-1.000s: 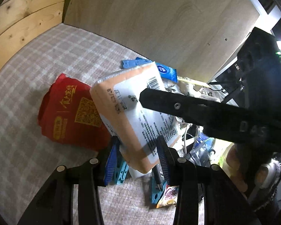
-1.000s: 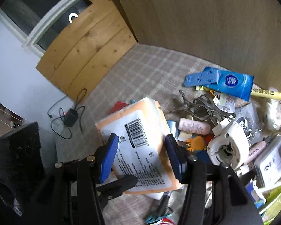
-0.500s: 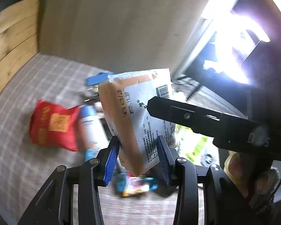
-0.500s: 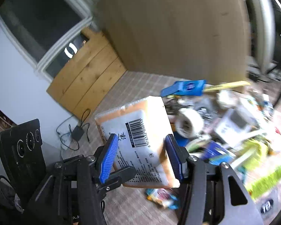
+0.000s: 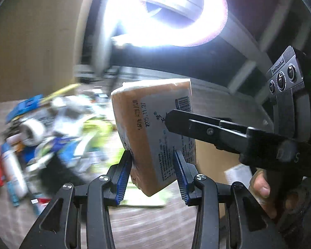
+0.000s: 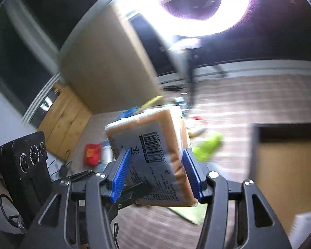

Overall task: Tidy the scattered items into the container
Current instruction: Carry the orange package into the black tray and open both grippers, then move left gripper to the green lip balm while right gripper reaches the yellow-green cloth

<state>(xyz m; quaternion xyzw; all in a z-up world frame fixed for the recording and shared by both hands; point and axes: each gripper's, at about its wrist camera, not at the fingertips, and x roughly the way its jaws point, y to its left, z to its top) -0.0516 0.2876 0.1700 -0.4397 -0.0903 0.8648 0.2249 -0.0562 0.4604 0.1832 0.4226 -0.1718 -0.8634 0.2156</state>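
Both tongs, left tongs (image 5: 152, 174) and right tongs (image 6: 156, 174), clamp the orange tissue pack (image 5: 155, 132) in the air beside the pile of scattered items (image 5: 51, 128); I should keep both grips even until it's over the cardboard box (image 6: 284, 170).

1. Between my two grippers hangs an orange tissue pack (image 5: 155, 137), which fills the gap inside both sets of jaws.
2. My right gripper (image 5: 228, 132) reaches across from the right, blocking that side of the pack.
3. To the left, a blurred heap of scattered items (image 5: 51, 128) crowds the floor, with a red packet (image 6: 92, 152) at its edge.
4. The woven floor (image 5: 155, 224) directly below the pack looks clear.
5. To the right, an open cardboard box (image 6: 286, 178) shows a bare brown inside.
6. A ring lamp (image 6: 199, 8) stands behind the heap.
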